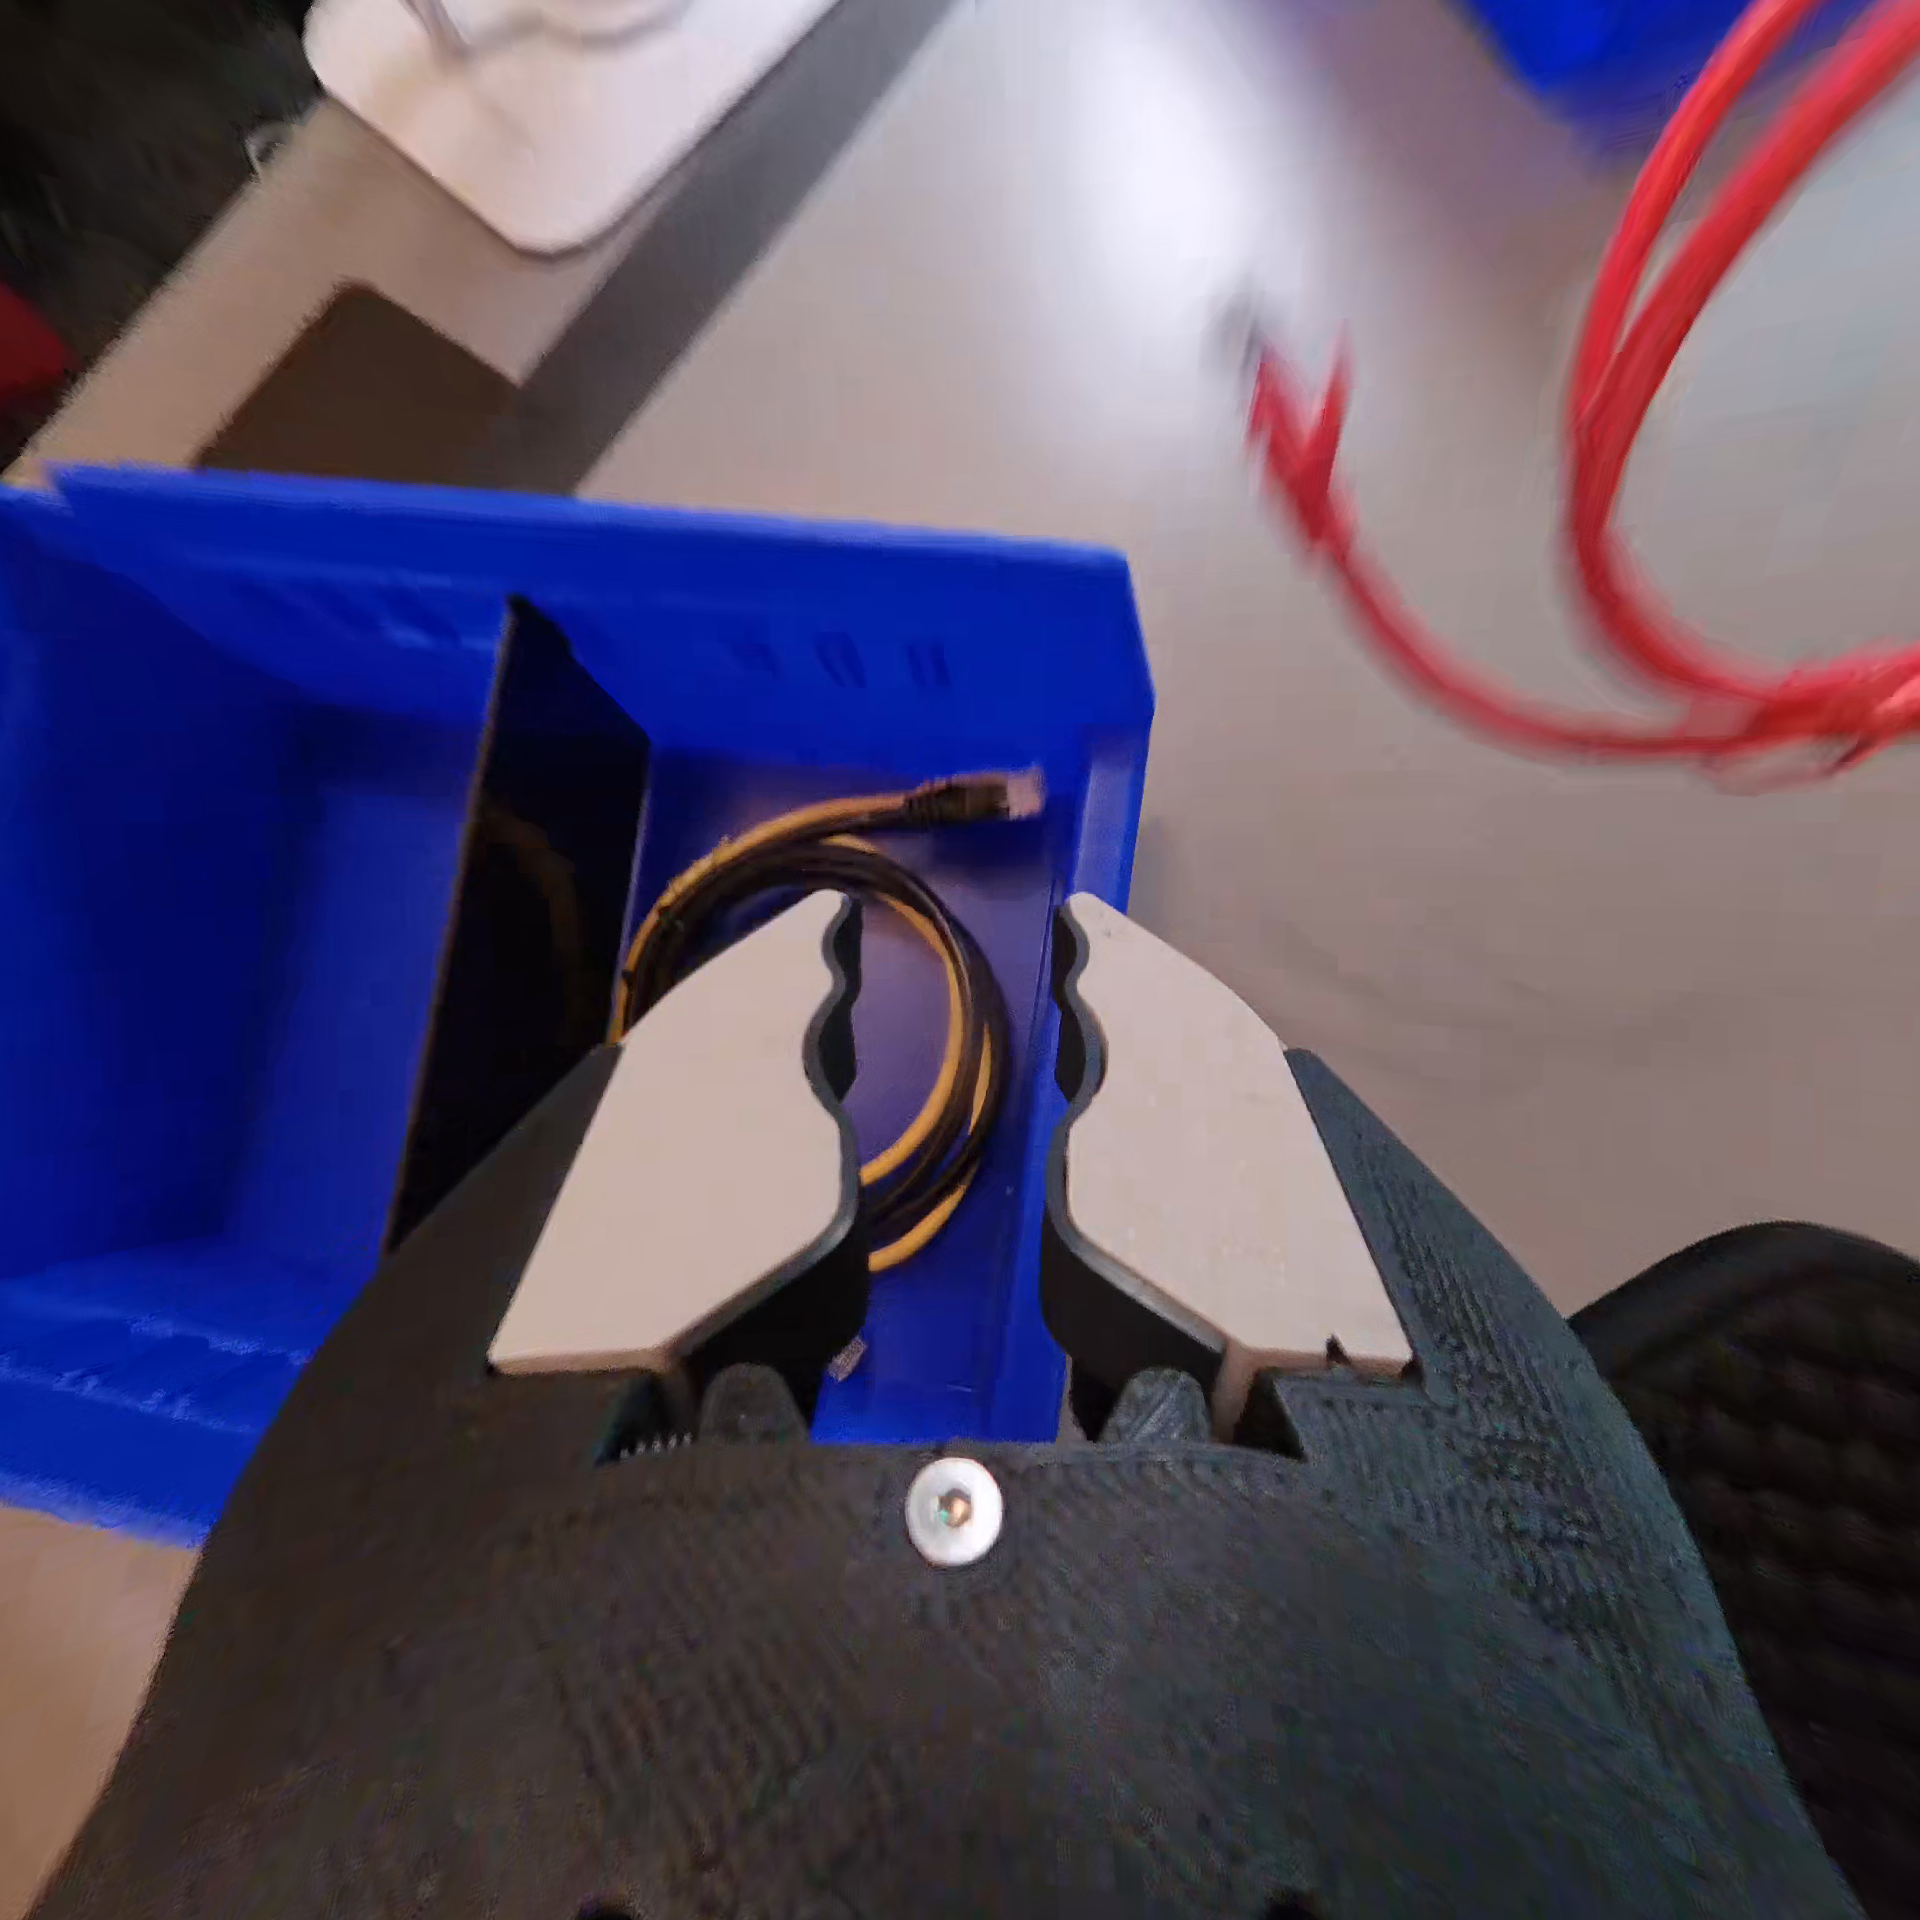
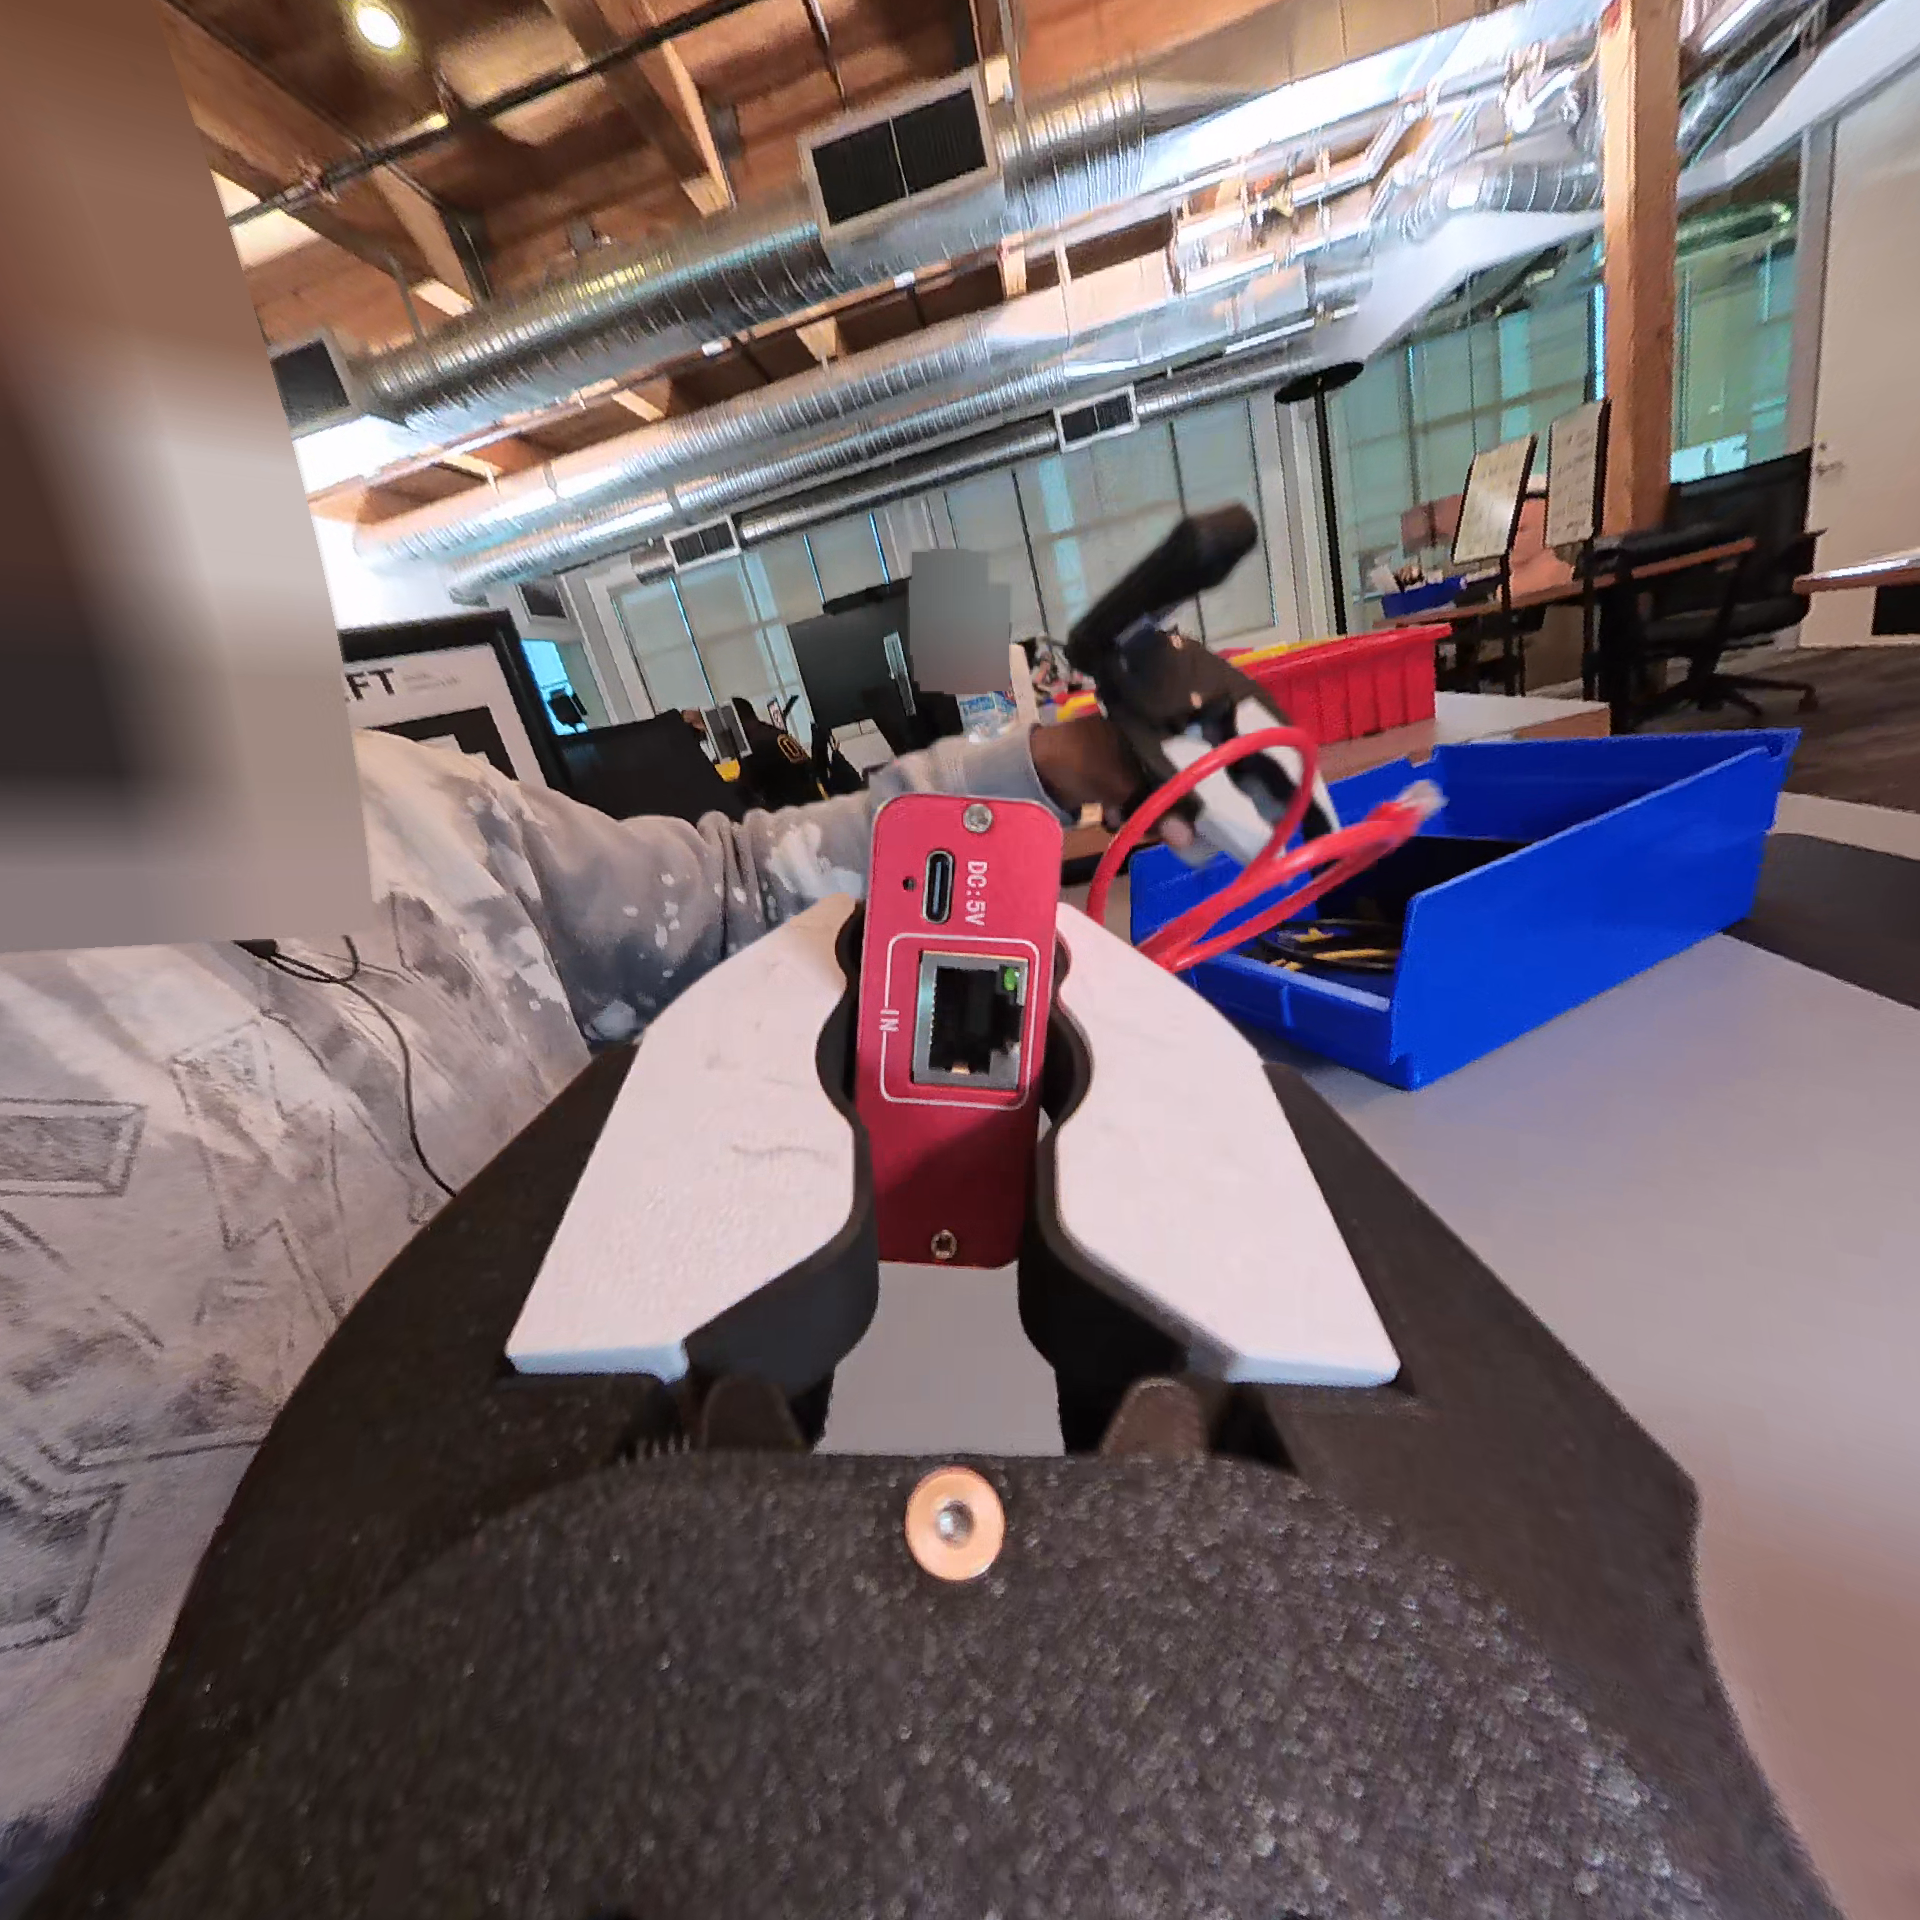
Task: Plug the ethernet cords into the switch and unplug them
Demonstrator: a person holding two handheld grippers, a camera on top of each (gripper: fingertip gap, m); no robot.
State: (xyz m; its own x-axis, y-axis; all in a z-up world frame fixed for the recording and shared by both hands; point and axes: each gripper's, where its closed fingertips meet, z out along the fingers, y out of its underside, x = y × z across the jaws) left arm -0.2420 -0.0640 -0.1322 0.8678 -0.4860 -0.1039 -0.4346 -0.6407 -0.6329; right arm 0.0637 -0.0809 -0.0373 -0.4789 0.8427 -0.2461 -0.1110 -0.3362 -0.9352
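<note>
A: Status, quick?

B: Right claw (image 2: pixel 956 914) is clenched on the red switch (image 2: pixel 951 1039), upright w/ its port facing the cam. Nothing is plugged in. Left claw (image 1: pixel 956 904) is released and empty, over the blue bin (image 1: pixel 727 623) on the tabletop (image 1: pixel 1351 1039).

A: Cords?

B: A black-yellow cord (image 1: pixel 966 1039) is coiled in the bin's right compartment, w/ its plug (image 1: pixel 977 798) by the far wall. A red cord (image 1: pixel 1621 416) loops just right of the bin. It's blurred, so I can't tell if it's lying flat or hanging.

A: Risks?

B: Several, imo.
- The claw could grab mid-coil, not near the plug. The whole bundle would lift and the plug would flop, so no alignment w/ the port.
- The compartment is narrow. The black divider (image 1: pixel 520 883) and bin wall crowd the pads, so a finger could catch the rim and drag the bin.
- The switch is held only by its sides. A hard push on insertion might slide or twist it in the grip.
- The plug tab could face the wrong way, so it jams.

A: Anything else in the way?

B: In the right view the red cord crosses in front of the left claw, w/ the red plug (image 2: pixel 1413 805) over the bin. It could snag on the way back. The person's sleeve (image 2: pixel 623 883) is left of the switch, apart from it. The red bins (image 2: pixel 1351 675) are far behind and irrelevant.
</note>
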